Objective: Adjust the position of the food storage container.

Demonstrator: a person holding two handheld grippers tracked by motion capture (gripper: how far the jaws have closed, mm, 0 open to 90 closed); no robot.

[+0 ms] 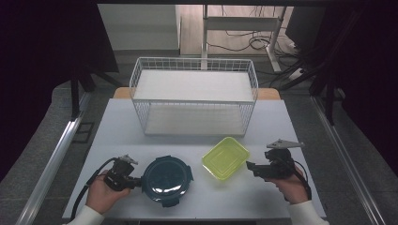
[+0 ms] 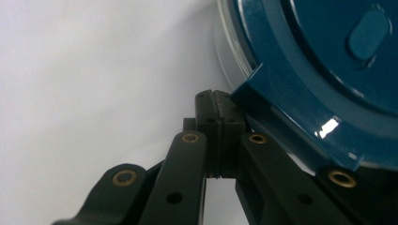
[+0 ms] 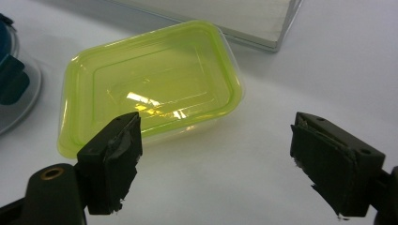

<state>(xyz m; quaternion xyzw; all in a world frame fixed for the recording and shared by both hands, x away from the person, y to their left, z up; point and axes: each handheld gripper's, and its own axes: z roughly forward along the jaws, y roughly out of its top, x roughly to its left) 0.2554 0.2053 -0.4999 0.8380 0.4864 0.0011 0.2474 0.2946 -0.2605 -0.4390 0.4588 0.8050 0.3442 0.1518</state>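
Note:
A round container with a dark blue clip lid (image 1: pixel 167 175) sits near the table's front edge, left of centre. My left gripper (image 1: pixel 137 182) lies low at its left rim. In the left gripper view that gripper (image 2: pixel 217 101) has its pads pressed together with nothing between them, right beside a clip tab of the blue lid (image 2: pixel 319 70). A yellow-green rectangular plastic container (image 1: pixel 225 157) rests to the right of the round one. My right gripper (image 1: pixel 248 166) stands open just right of it. Seen in the right gripper view, the gripper (image 3: pixel 218 140) has wide empty jaws short of the yellow-green container (image 3: pixel 150 89).
A white wire basket (image 1: pixel 194 96) with two shelves stands at the back middle of the white table (image 1: pixel 117 136). Its base corner (image 3: pixel 225 18) lies just beyond the yellow-green container. The blue container's edge (image 3: pixel 9 70) is at the left in the right gripper view.

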